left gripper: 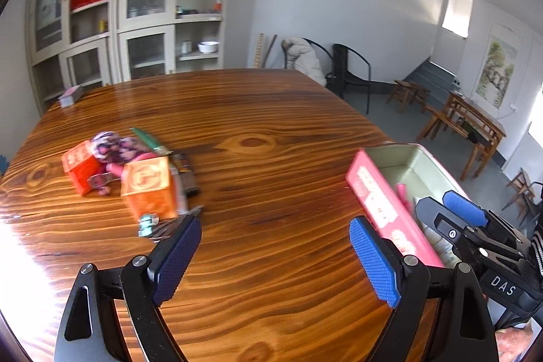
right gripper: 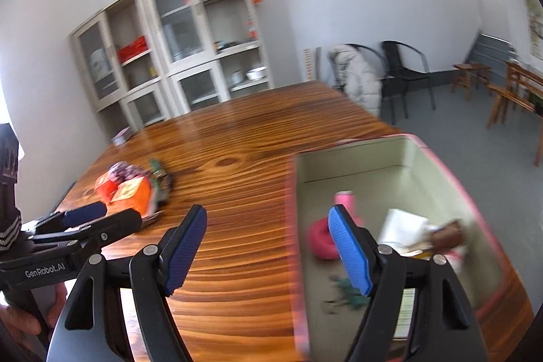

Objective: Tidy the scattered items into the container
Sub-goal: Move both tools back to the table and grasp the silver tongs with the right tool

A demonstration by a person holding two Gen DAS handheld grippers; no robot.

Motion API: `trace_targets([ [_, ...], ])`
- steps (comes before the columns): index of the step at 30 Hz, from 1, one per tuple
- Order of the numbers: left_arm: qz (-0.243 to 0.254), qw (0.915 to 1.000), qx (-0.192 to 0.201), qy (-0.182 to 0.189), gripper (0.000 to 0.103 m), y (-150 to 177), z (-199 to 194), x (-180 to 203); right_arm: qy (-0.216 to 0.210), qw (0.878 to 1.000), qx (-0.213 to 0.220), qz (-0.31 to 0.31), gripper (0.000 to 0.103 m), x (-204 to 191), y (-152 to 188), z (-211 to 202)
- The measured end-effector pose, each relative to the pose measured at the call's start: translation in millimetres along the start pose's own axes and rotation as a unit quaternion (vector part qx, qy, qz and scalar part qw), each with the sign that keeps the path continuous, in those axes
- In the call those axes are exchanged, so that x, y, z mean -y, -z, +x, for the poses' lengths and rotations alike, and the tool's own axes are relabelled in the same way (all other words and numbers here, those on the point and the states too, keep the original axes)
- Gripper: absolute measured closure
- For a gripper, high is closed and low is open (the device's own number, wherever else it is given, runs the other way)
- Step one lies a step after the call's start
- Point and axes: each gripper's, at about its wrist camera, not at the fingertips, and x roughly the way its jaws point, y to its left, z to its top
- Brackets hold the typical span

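Left wrist view: the left gripper holds its knurled blue rubber pads wide apart, nothing between them, above the glossy striped wood table. Just beyond its left pad lies a blurred heap: two orange printed cubes, a mottled purple ball, a green stick. To the right stands the container, a rectangular pink tin with a pale green inside. Right wrist view: the right gripper is likewise spread and empty, straddling the container's near wall. Inside lie a pink ring, a pink cylinder, white paper and a brown lump.
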Motion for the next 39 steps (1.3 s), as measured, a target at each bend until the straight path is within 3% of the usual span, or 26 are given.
trace_targets([
  [9, -0.068, 0.9923, 0.0, -0.104, 0.012, 27, -15, -108, -0.078, 0.988, -0.075, -0.105, 0.024, -85, 18, 53],
  [16, -0.115, 0.9852, -0.002, -0.127, 0.012, 39, -25, -166, -0.097, 0.975, -0.129, -0.154, 0.024, -118, 26, 103],
  [22, -0.128, 0.9833, -0.01, -0.129, 0.012, 44, -25, -179, -0.11, 0.961, -0.162, -0.194, 0.024, -140, 27, 146],
  [27, -0.125, 0.9843, -0.013, -0.123, 0.012, 43, -23, -176, -0.129, 0.957, -0.187, -0.183, 0.024, -148, 23, 169],
  [39, -0.124, 0.9852, -0.026, -0.116, 0.012, 45, -18, -172, -0.126, 0.948, -0.191, -0.222, 0.024, -171, 21, 191],
])
